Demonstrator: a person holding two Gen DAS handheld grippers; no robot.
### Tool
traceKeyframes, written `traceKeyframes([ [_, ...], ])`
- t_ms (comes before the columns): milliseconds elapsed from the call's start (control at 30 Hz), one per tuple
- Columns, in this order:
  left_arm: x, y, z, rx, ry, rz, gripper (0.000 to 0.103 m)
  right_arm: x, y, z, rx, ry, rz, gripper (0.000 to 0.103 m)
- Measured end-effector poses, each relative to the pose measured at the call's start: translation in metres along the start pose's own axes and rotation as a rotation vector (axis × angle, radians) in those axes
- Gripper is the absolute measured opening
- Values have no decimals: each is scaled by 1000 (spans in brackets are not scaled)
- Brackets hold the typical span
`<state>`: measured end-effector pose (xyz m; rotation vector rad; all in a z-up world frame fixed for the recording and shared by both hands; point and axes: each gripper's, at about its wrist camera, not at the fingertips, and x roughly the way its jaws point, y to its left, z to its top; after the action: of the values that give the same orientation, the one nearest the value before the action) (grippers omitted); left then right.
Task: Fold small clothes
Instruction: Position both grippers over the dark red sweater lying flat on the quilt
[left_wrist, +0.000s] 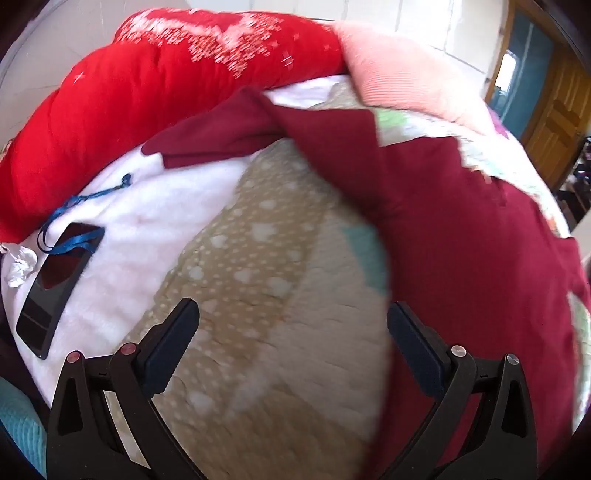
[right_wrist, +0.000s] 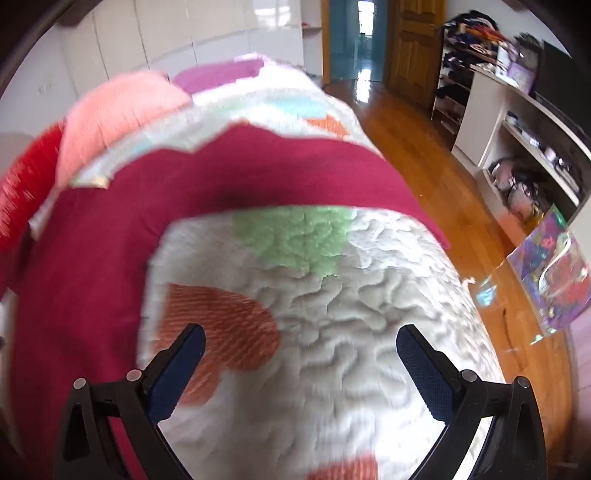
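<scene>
Left wrist view: left gripper (left_wrist: 291, 325) spread wide, holding nothing, its right fingertip at the maroon garment (left_wrist: 461, 240), which is spread on the bed (left_wrist: 258, 369) for folding. Right gripper (right_wrist: 300, 350) likewise released (garment just ahead).

Glossy wooden floor (right_wrist: 417, 147), wooden door (right_wrist: 413, 48), white shelving unit (right_wrist: 491, 122), pale wardrobe wall (right_wrist: 147, 40).
</scene>
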<state>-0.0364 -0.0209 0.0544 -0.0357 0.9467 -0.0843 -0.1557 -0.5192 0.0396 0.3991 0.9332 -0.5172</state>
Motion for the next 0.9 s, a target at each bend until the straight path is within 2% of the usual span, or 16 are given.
traceKeyframes([
  [133, -21, -21, -4, 37, -34, -38, 102, -63, 5, -1, -10, -101, 0, 103],
  [200, -31, -32, -2, 64, -49, -45, 102, -89, 13, 1, -29, -139, 38, 103],
  [333, -42, -54, -2, 110, -76, -47, 102, -120, 43, -1, -73, -184, 84, 103],
  [533, -54, -79, 1, 141, -109, -44, 102, -98, 107, 6, -237, -184, 55, 103],
  [633, -55, -84, 4, 150, -116, -52, 102, -87, 133, 2, -309, -203, 5, 103],
  [733, -50, -89, 4, 150, -108, -59, 102, -74, 154, -1, -341, -213, 1, 103],
  [900, -46, -94, 3, 151, -105, -66, 102, -60, 167, -3, -329, -207, 20, 103],
])
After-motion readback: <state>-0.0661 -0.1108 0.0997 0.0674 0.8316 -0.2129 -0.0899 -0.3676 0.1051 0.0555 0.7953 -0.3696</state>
